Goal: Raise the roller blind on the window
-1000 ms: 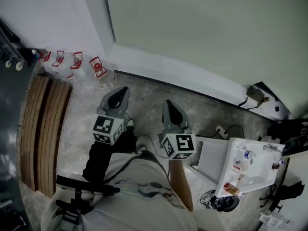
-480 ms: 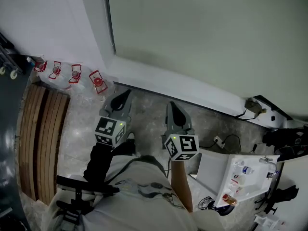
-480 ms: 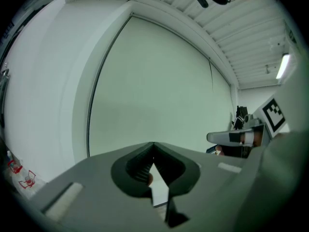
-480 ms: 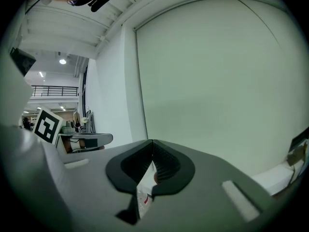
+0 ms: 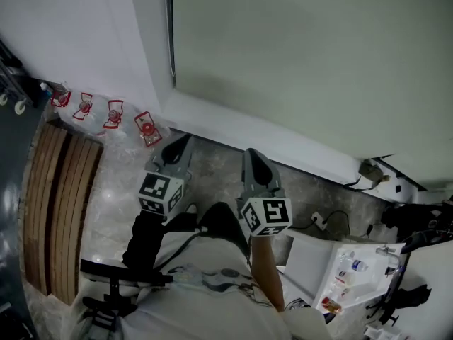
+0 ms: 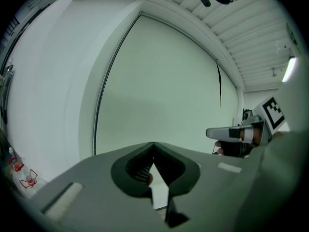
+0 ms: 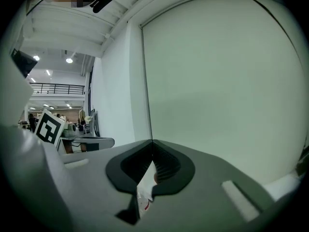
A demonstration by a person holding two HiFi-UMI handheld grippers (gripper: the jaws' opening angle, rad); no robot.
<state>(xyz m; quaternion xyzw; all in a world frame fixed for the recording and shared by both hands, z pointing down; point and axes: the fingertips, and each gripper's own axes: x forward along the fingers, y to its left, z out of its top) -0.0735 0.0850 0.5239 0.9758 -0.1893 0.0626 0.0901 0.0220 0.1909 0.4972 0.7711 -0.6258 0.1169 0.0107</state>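
Head view: the roller blind (image 5: 318,62) hangs fully lowered over the window, ahead of both grippers. Jaws of left gripper (image 5: 179,144) and right gripper (image 5: 252,156) are clenched, empty. Approach the dark line (image 5: 170,34) at its left edge, probably the cord; release jaws before grasping.

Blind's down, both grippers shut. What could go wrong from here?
1. The likely cord at the blind edge is thin; the left gripper or right gripper may miss it or pinch fabric.
2. Bottles stand on the floor below it; a step could tip them.
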